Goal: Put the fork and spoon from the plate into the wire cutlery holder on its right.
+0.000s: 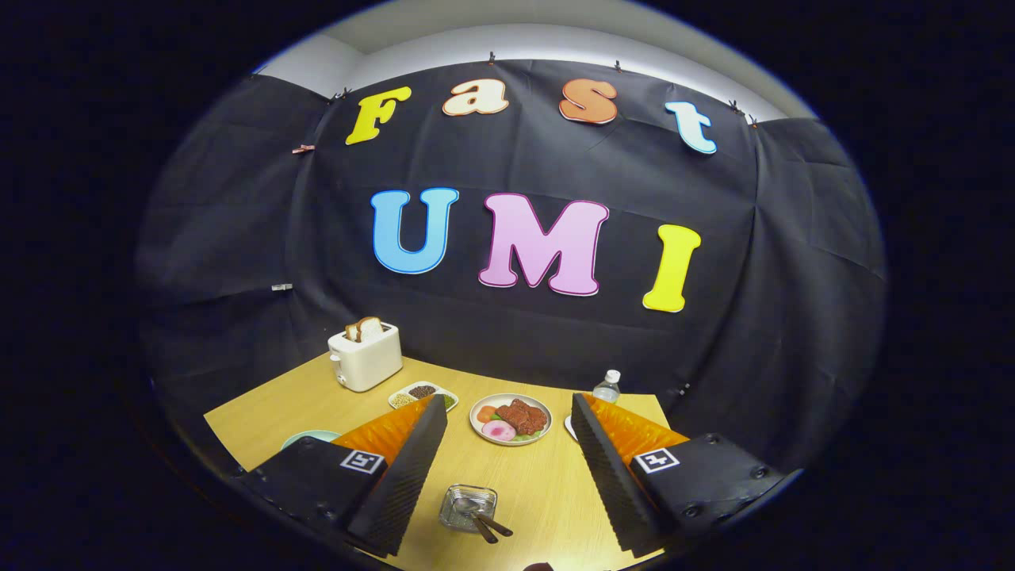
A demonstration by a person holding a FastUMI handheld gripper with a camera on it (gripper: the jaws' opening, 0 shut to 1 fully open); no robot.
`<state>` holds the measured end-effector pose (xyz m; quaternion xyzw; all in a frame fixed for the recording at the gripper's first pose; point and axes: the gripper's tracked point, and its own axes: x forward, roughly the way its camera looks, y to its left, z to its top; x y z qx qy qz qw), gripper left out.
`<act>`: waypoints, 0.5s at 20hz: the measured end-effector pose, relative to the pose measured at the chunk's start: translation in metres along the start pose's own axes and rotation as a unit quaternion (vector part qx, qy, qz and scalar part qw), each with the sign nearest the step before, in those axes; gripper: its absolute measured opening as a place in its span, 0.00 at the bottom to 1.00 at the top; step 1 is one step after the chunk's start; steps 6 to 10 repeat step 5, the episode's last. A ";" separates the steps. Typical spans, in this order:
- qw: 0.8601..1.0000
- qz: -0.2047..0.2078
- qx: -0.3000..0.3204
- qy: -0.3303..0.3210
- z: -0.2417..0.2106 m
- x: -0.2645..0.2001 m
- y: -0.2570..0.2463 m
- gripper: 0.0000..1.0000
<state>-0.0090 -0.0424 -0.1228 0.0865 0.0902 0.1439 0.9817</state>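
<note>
Jaws of gripper [507, 476] wide apart, seemingly empty, above wire holder [468, 507].

A white toaster [365, 357] holding bread stands at ten o'clock on the wooden table [317, 400]; a water bottle [607, 387] stands at one o'clock, a sectioned dish [423, 394] between.

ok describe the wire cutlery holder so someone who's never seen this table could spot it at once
On the wooden table, start at the white toaster by the back wall and come forward past the plate of food. The wire cutlery holder is the small square metal basket between the fingers of the open claw. Unlike the dishes around it, it has two dark utensil handles sticking out.
</note>
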 end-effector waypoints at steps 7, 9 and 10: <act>1.000 0.006 0.010 0.002 -0.006 -0.003 0.001 0.98; 1.000 0.006 0.010 0.002 -0.006 -0.003 0.001 0.98; 1.000 0.006 0.010 0.002 -0.006 -0.003 0.001 0.98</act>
